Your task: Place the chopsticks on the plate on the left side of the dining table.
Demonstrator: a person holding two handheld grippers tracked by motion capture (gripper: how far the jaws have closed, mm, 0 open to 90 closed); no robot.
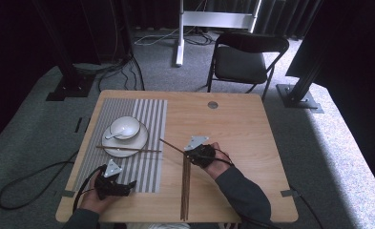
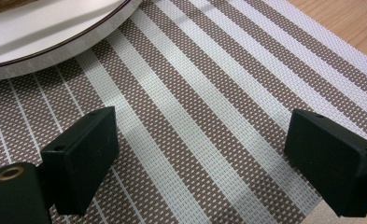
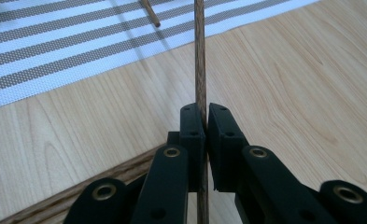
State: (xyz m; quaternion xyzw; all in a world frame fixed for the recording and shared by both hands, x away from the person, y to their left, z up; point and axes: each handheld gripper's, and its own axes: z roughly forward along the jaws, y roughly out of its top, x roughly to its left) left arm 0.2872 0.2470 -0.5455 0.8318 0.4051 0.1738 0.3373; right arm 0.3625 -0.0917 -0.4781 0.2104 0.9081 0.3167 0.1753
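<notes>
My right gripper [image 1: 193, 152] [image 3: 202, 111] is shut on a wooden chopstick [image 3: 200, 65], held just above the bare wood. In the high view this chopstick [image 1: 171, 145] slants up and to the left, its tip at the placemat's right edge. A second chopstick [image 1: 128, 149] lies across the front rim of the white plate [image 1: 123, 151], its end [image 3: 151, 13] over the mat. Several more chopsticks [image 1: 186, 191] lie side by side under my right hand. My left gripper [image 1: 116, 183] [image 2: 200, 135] hovers open over the striped placemat [image 2: 209, 93], below the plate [image 2: 55, 32], with nothing between its jaws.
A white bowl [image 1: 124, 127] with a spoon [image 1: 113, 135] in it stands on the plate. The placemat [image 1: 149, 114] covers the table's left part. The wooden table [image 1: 237, 129] has a round metal cap [image 1: 213, 104] near its far edge. A black folding chair [image 1: 244, 59] stands beyond it.
</notes>
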